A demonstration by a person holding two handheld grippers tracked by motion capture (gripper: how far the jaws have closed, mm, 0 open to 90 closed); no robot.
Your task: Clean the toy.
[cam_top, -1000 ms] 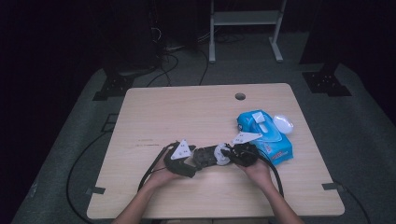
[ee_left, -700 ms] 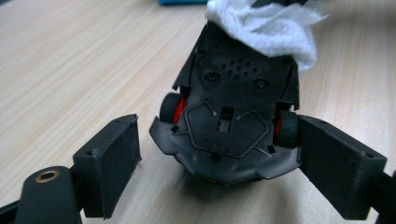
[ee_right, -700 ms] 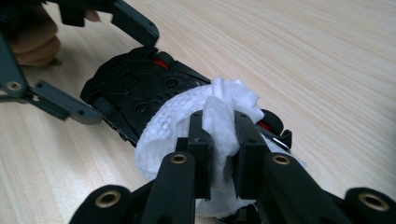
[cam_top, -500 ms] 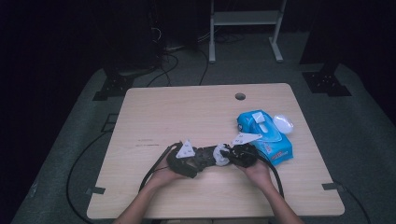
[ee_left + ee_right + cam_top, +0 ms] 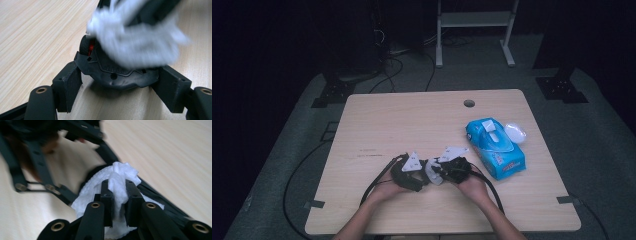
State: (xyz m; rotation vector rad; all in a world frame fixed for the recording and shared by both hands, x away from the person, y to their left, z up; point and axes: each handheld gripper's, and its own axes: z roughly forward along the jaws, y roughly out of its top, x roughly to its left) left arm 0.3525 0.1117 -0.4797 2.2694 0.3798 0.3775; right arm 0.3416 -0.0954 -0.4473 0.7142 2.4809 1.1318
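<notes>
A black computer mouse with a red part by its wheel lies on the wooden table. It sits between the pads of my left gripper, which touch both its sides. These jaws have just been closing. My right gripper is shut on a crumpled white wipe. The wipe rests blurred on top of the mouse. In the high view, the left gripper and right gripper meet tip to tip near the table's front edge, the wipe between them.
A blue pack of wipes lies to the right of my hands, with a white cap beside it. A cable hole sits at the table's far edge. Cables trail off the front left. A metal stand is on the floor behind.
My right gripper has slid left with the wipe, onto the mouse and closer to the left gripper. The left hand has stayed put.
</notes>
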